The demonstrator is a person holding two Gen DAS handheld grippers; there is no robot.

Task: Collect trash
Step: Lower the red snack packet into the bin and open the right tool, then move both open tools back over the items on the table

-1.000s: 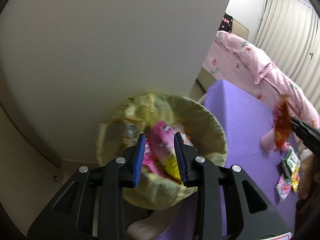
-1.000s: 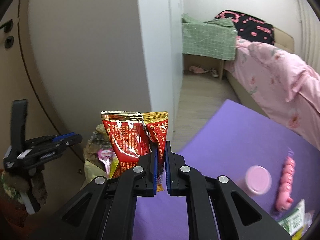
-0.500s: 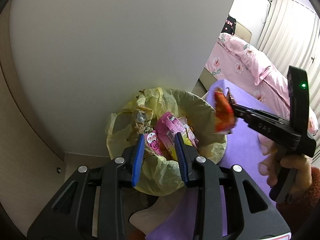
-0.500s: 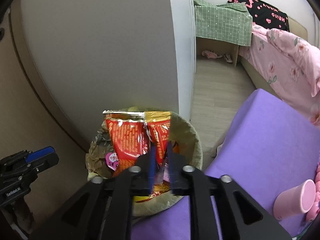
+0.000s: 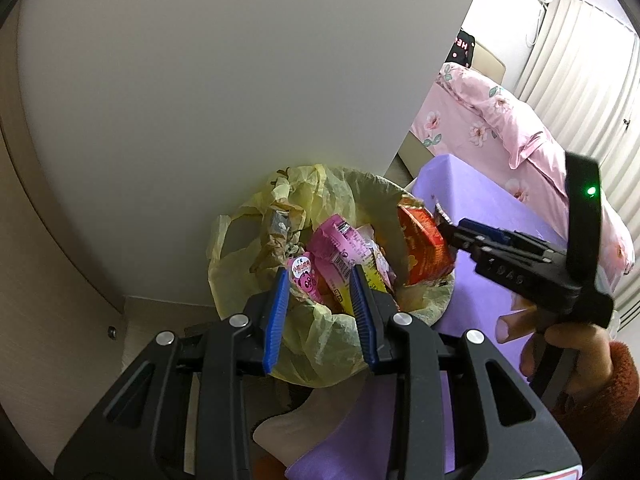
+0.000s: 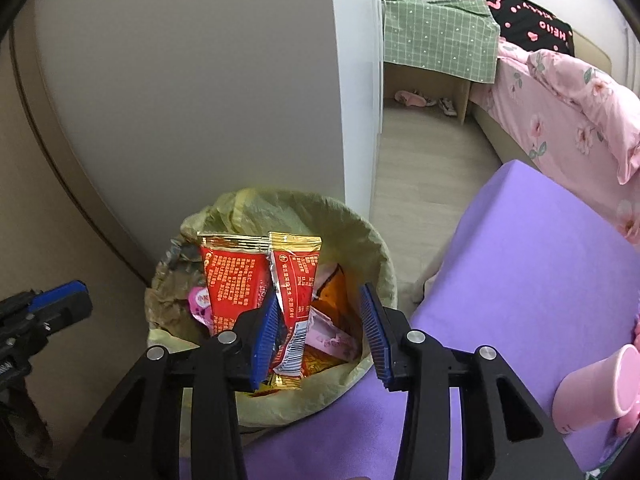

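Now the right hand-held gripper [image 6: 320,324], whose jaws have just been opening, stands wide above the yellow-lined waste bin [image 6: 372,248]; the red foil snack wrapper [image 6: 236,280] leans on one pad, unclamped, and could cling or tip over the rim. The left hand-held gripper [image 5: 320,312] hangs half open, empty.

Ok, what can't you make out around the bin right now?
- Bottom of the trash bin: both views, hidden under wrappers.
- Whether the red wrapper still touches the right gripper, jaws just opening: right view, blue pad overlaps it.
- Pink cup: right view, cut by the edge.
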